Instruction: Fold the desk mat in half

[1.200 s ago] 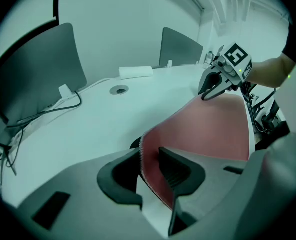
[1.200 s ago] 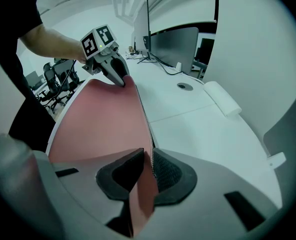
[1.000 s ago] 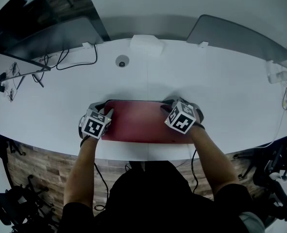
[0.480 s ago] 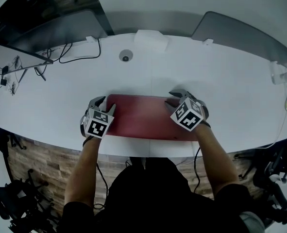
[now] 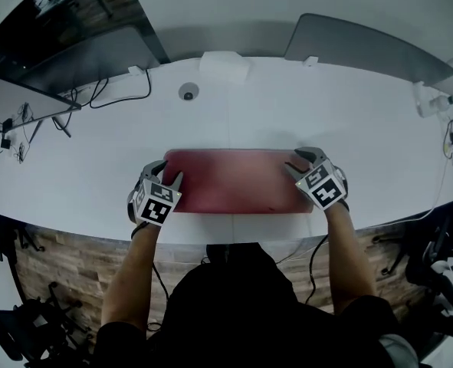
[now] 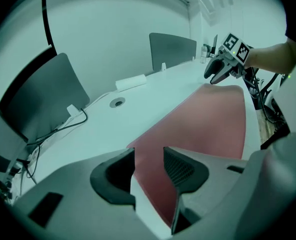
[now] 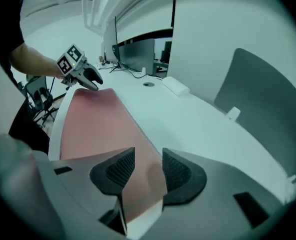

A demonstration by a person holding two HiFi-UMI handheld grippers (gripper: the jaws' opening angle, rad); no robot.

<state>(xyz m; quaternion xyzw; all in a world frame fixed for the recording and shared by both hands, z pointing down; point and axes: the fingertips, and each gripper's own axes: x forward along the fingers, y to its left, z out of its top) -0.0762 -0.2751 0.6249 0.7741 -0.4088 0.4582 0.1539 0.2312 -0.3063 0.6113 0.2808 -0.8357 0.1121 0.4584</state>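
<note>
The red desk mat (image 5: 234,181) lies flat on the white desk (image 5: 333,106), close to its near edge and directly in front of the person. The left gripper (image 5: 167,171) is over the mat's left end and the right gripper (image 5: 299,161) over its right end. Each tilts downward on a forearm that reaches out from the near side. Both pairs of jaws have just been opening and are partly apart. The mat shows between them, but the pads do not press on it.
</note>
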